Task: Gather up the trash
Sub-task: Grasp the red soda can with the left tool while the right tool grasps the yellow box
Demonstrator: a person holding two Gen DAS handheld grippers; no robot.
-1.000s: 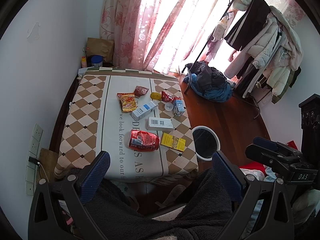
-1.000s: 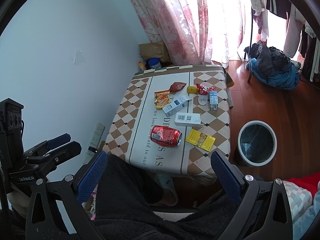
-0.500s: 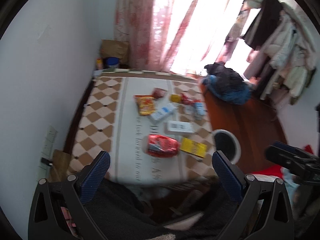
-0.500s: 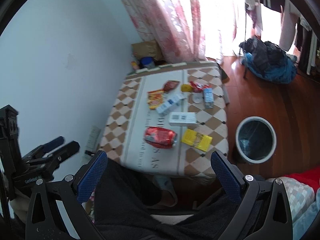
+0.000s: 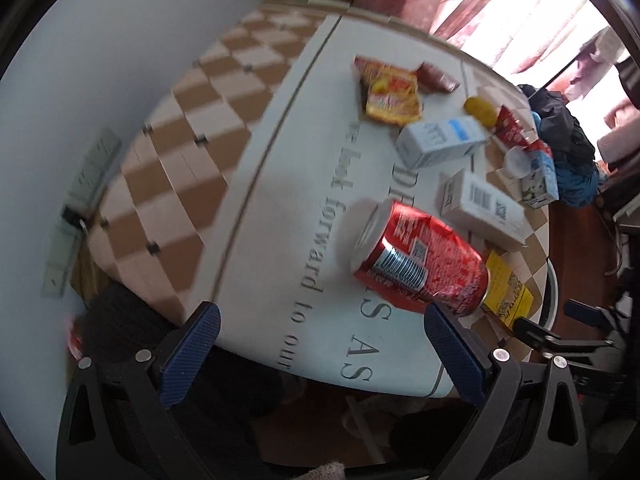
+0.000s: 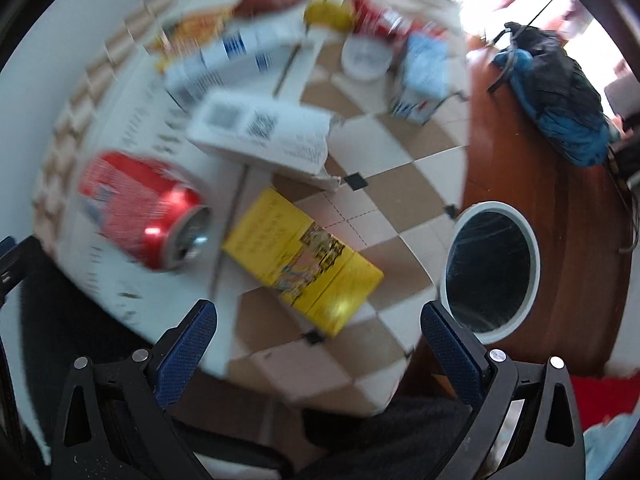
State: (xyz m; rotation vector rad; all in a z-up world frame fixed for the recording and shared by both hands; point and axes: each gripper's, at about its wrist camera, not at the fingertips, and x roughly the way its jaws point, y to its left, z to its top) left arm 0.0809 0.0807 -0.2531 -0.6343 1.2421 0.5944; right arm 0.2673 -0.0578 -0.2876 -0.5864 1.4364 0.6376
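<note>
A red soda can (image 5: 420, 256) lies on its side on the checked tablecloth (image 5: 192, 152), just beyond my open, empty left gripper (image 5: 320, 340). It also shows in the right wrist view (image 6: 140, 208). A flat yellow packet (image 6: 304, 260) lies just ahead of my open, empty right gripper (image 6: 318, 338). Behind are a white barcode box (image 6: 260, 132), a white-blue carton (image 5: 440, 140), a snack wrapper (image 5: 390, 94), a small blue carton (image 5: 540, 176) and a white cap (image 6: 366, 56). A white-rimmed bin (image 6: 490, 268) stands on the floor right of the table.
A pale wall (image 5: 60, 100) runs along the table's left side. A dark and blue bundle (image 6: 560, 92) lies on the wooden floor (image 6: 560, 200) beyond the bin. Pink curtains (image 5: 460, 0) hang behind the table. Dark fleece fabric (image 6: 380, 440) fills the bottom.
Both grippers have moved down and forward toward the table, so the can and yellow packet now look much larger. Both stay open. Nothing on the table has moved.
</note>
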